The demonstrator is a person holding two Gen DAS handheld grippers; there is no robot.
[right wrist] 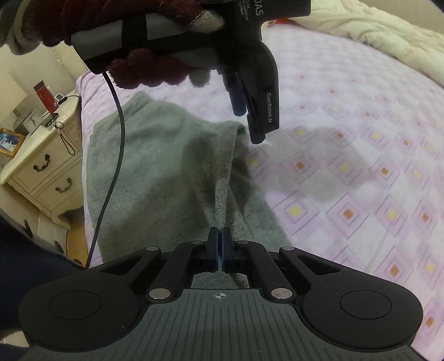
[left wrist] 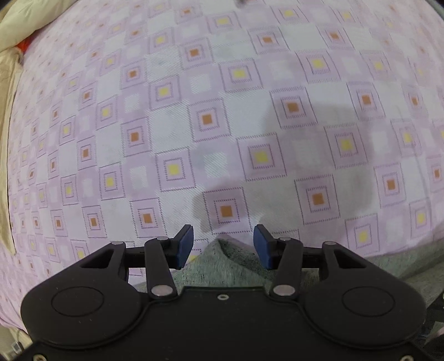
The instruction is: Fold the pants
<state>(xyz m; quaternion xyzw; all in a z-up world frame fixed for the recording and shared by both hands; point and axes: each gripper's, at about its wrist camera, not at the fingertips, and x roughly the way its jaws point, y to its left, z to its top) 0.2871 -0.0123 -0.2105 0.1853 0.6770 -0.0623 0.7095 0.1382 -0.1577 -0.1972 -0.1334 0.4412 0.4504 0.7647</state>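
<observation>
Grey pants (right wrist: 155, 172) lie on a pink checked bedsheet (right wrist: 360, 166). My right gripper (right wrist: 219, 244) is shut on a raised fold of the grey pants near their edge. My left gripper (left wrist: 223, 244) is open, its blue pads on either side of a raised corner of the pants (left wrist: 224, 261), with nothing between them gripped. In the right wrist view the left gripper (right wrist: 244, 111) hangs just above that far corner of the pants, held by a hand in a dark red glove (right wrist: 138, 69).
A cream bedside cabinet (right wrist: 41, 155) with small items stands left of the bed. A cream blanket (right wrist: 374, 30) lies at the far edge of the bed, also seen in the left wrist view (left wrist: 25, 22). A black cable (right wrist: 116, 138) hangs from the left gripper.
</observation>
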